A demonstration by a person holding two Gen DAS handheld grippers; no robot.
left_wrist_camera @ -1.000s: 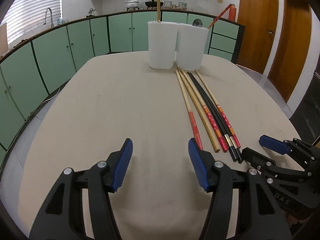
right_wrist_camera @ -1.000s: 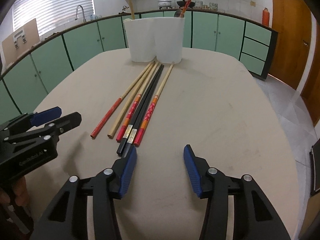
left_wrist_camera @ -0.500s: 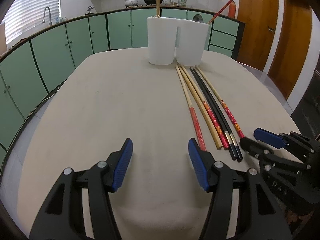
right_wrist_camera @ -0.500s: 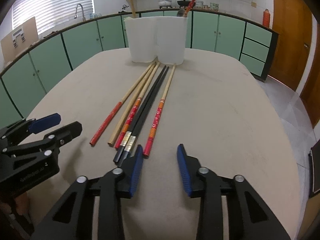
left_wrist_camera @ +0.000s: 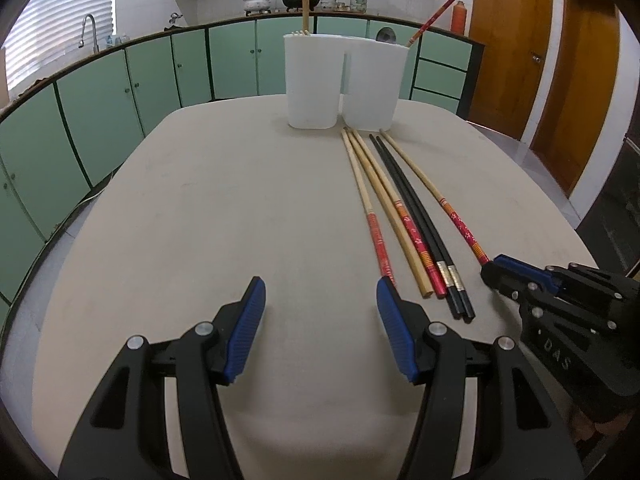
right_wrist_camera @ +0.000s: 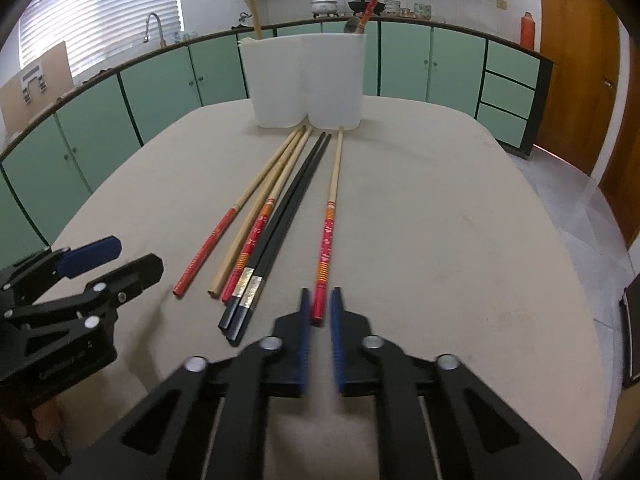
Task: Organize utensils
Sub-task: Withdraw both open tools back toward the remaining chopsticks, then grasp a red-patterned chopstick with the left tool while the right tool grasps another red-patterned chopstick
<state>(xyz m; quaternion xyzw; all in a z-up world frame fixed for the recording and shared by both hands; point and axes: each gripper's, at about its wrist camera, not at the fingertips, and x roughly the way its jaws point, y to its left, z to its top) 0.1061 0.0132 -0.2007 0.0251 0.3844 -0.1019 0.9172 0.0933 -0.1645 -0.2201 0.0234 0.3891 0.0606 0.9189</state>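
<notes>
Table: plain beige.
Holder: white, unpatterned.
Chopstick between the right jaws: pale wood, red end with white flecks and orange bands.
Pair just left of those jaws: black, silver bands.
Further left: red-flowered stick, plain wood stick, red-ended stick.
Pads: blue.
Cabinets: green.

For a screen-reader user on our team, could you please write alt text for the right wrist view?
The right tongs are shut on the red patterned end of one chopstick lying on a beige table. Five more chopsticks lie just left of it, all pointing toward a white two-part holder; the left tongs wait open at the left edge.
</notes>
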